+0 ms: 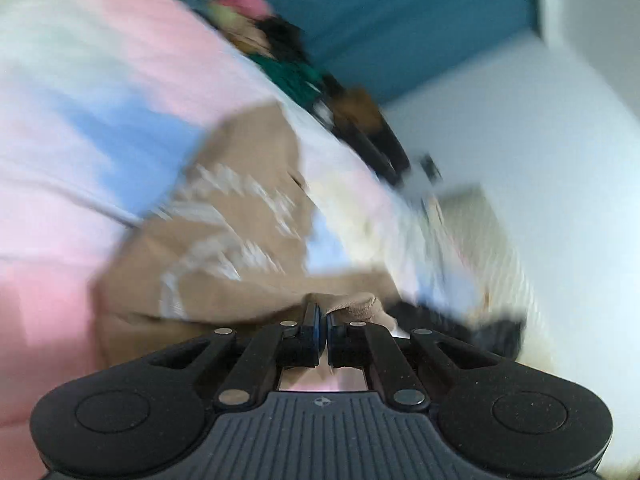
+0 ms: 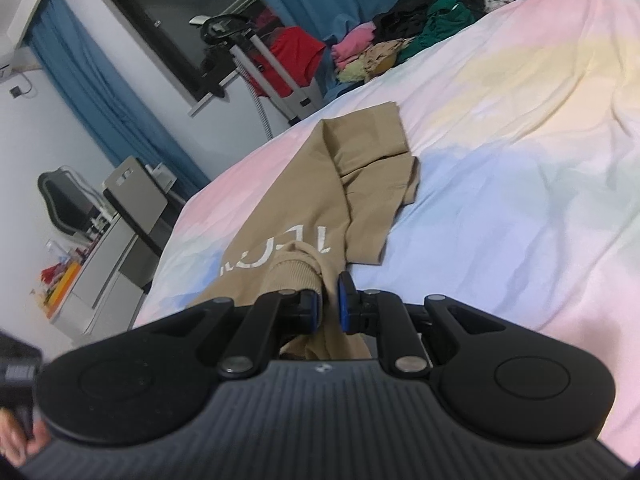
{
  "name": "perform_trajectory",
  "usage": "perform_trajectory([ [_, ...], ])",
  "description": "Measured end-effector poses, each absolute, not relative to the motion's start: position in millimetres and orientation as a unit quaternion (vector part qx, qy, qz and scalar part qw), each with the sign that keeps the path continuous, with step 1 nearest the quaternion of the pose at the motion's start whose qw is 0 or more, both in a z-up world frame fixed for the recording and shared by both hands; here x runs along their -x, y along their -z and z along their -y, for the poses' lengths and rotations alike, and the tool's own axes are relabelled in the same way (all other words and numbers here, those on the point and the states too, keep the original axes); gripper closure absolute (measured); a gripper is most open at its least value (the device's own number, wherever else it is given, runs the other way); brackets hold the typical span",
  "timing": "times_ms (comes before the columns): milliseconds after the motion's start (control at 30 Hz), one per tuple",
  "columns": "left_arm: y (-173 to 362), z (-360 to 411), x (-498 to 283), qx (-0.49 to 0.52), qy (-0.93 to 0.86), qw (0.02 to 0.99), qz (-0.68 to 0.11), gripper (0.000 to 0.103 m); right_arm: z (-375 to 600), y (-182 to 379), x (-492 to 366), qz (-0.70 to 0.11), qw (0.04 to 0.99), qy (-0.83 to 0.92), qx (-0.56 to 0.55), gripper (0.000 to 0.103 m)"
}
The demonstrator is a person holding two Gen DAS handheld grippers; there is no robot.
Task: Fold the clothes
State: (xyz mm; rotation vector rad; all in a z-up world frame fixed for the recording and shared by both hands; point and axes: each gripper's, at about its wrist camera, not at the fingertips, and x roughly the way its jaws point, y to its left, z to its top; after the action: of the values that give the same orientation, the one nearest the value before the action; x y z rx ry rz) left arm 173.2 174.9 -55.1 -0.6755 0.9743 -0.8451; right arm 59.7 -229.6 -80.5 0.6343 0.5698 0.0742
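A tan sweatshirt [image 2: 360,168] with white lettering lies stretched out on the pastel bed sheet [image 2: 520,160]. My right gripper [image 2: 329,305] is shut on a bunch of its fabric, with a ribbed cuff [image 2: 292,270] resting against the left finger. The left wrist view is blurred. In it the same tan sweatshirt [image 1: 224,216] spreads ahead, and my left gripper [image 1: 323,318] has its jaws together, with the garment's ribbed edge [image 1: 352,304] gathered at the tips.
A pile of mixed clothes [image 2: 400,40] sits at the bed's far end, also seen as the clothes pile [image 1: 288,68]. Beyond the bed's left edge stand a rack with a red garment [image 2: 292,56] and a desk with a chair [image 2: 120,220]. A hand [image 2: 16,440] shows at the lower left.
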Motion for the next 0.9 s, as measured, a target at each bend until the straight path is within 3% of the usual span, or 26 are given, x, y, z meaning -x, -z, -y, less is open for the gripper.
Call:
perform_trajectory([
  [200, 70, -187, -219, 0.344, 0.293, 0.786, -0.422, 0.099, 222, 79, -74, -0.279, 0.916, -0.042, -0.285, 0.089],
  [267, 69, -180, -218, 0.300, 0.265, 0.817, -0.415, 0.093, 220, 82, -80, -0.282, 0.916, -0.040, -0.282, 0.089],
  [333, 65, -173, -216, 0.252, 0.237, 0.845, -0.409, 0.077, 219, 86, -85, -0.288, 0.913, -0.038, -0.285, 0.089],
  [500, 34, -156, -184, 0.122, 0.170, 0.913, -0.349, 0.058, 216, 90, -84, -0.294, 0.911, -0.042, -0.287, 0.089],
  [667, 10, -132, -142, 0.008, 0.055, 0.957, -0.284, 0.054, 217, 89, -79, -0.292, 0.908, -0.043, -0.299, 0.089],
  [800, -2, -115, -115, 0.011, 0.090, 0.959, -0.268, 0.035, 216, 88, -75, -0.289, 0.906, -0.046, -0.305, 0.089],
  [900, -1, -89, -97, -0.008, 0.118, 0.957, -0.265, 0.037, 216, 86, -70, -0.285, 0.907, -0.048, -0.308, 0.089],
])
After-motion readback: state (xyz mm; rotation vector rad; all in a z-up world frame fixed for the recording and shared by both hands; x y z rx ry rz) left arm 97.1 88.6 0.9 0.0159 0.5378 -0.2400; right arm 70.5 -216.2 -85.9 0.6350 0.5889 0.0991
